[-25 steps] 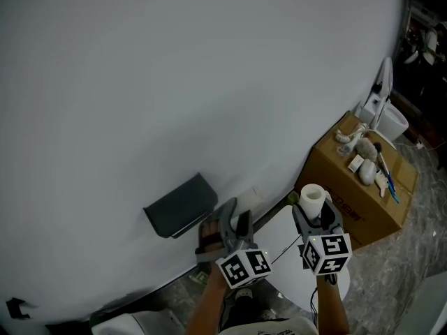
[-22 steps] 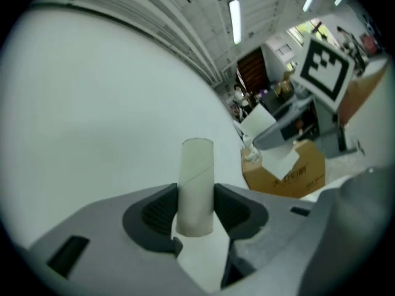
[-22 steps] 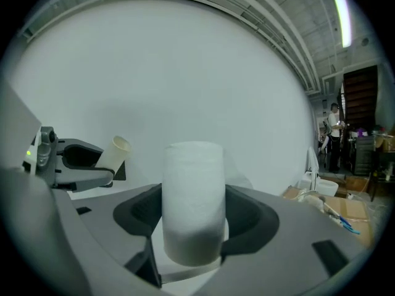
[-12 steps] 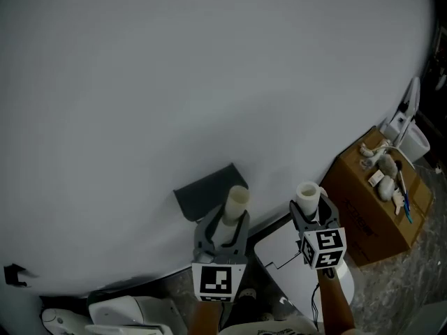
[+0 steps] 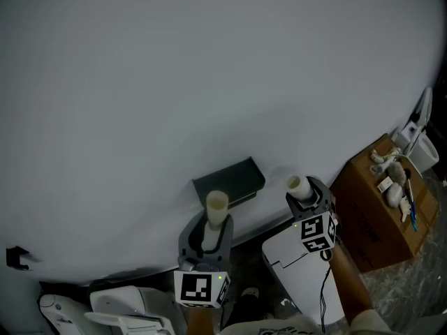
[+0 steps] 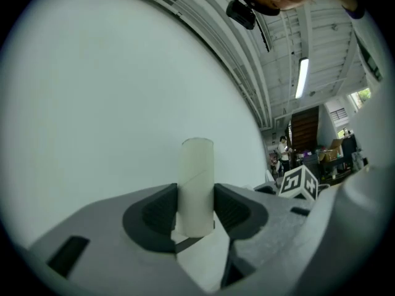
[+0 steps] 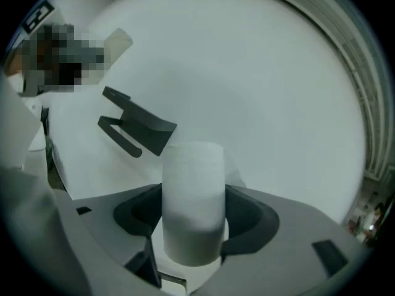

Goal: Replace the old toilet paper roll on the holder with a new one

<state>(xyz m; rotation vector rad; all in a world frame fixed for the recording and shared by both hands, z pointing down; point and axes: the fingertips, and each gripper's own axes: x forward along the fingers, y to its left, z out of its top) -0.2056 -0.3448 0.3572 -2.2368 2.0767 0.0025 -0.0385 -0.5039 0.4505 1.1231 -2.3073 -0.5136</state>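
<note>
Head view: the holder (image 5: 229, 182) is fixed to the white wall, and its bar looks bare.
Left gripper (image 5: 209, 234): clenched on the old roll (image 5: 216, 211), a thin bare cardboard tube standing upright just below the holder.
Right gripper (image 5: 308, 195): grasping the new roll (image 5: 300, 185), thicker and white, to the right of the holder and apart from it.
Done, by my reading: the old roll is off the holder and the new roll is in hand.
Left to do: slide the new roll onto the holder's bar and set the old roll aside.
</note>
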